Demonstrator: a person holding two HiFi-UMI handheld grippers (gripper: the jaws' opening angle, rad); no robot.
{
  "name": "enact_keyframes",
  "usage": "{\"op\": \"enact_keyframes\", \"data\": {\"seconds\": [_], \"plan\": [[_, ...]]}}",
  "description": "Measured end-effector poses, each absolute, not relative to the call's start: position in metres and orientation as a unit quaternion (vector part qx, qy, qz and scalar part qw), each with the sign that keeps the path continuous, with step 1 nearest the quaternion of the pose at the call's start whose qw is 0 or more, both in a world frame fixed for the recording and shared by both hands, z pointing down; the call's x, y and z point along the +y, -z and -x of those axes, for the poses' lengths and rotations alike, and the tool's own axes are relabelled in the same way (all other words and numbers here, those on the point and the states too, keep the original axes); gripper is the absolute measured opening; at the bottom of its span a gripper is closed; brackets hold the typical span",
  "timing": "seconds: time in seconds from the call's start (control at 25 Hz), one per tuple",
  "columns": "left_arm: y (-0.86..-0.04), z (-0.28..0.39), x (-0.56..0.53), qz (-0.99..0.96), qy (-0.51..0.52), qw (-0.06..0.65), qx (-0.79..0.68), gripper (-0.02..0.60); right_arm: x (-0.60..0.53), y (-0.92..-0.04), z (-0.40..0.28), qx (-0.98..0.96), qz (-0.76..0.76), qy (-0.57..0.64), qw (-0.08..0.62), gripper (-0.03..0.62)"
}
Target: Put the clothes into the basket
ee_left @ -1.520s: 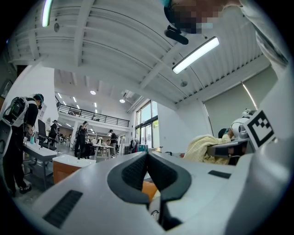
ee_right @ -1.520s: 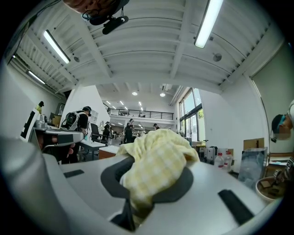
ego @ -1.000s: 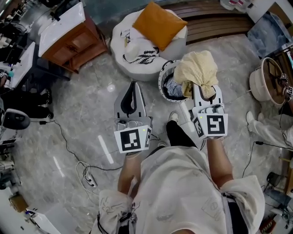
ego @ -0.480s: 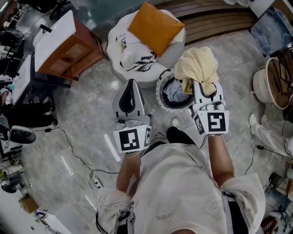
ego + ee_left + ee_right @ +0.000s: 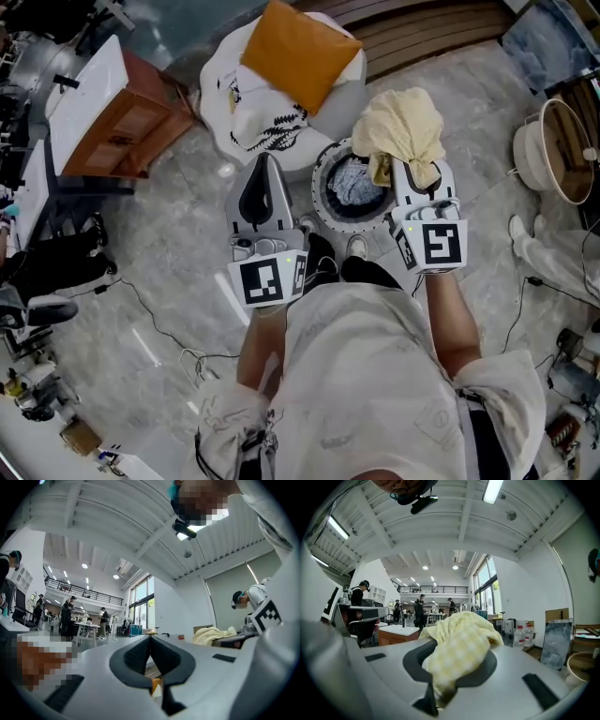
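A round basket (image 5: 320,195) with a black-and-white rim stands on the floor just ahead of the person, and a blue-grey garment (image 5: 352,182) lies in it. My right gripper (image 5: 411,167) is shut on a pale yellow checked cloth (image 5: 400,122), which bunches over the jaws and hangs above the basket's right rim. That cloth (image 5: 459,641) fills the jaws in the right gripper view. To the basket's left my left gripper (image 5: 263,173) is held level and shut, with nothing in it (image 5: 151,638).
A white pouf (image 5: 234,108) with an orange cushion (image 5: 298,52) sits behind the basket. A wooden cabinet (image 5: 117,127) stands at the left, a round tub (image 5: 548,155) at the right. Cables (image 5: 159,323) trail over the marble floor. The person's shoe (image 5: 356,247) is beside the basket.
Both grippers have moved forward with the person. The basket now lies between them and nearer the body, and the yellow cloth stays gripped over its right rim.
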State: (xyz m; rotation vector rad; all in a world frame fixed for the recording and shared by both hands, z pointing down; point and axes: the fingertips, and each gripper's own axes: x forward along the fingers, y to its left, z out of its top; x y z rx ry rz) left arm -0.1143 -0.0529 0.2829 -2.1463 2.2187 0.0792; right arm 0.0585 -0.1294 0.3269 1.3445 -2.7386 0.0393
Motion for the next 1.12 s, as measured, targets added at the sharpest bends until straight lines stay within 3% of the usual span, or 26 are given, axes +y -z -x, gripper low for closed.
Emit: {"op": "enact_keyframes", "data": {"seconds": [0.56, 1.12], "plan": [[-0.345, 0.134, -0.142, 0.766, -0.008, -0.011, 0.643, 0.003, -0.171, -0.399, -0.035, -0.857, -0.499, -0.062, 0.114, 0.049], [-0.414, 0.130, -0.147, 0.783, 0.027, -0.064, 0.618, 0.003, -0.156, -0.557, -0.035, -0.821, -0.497, -0.158, 0.233, 0.049]]}}
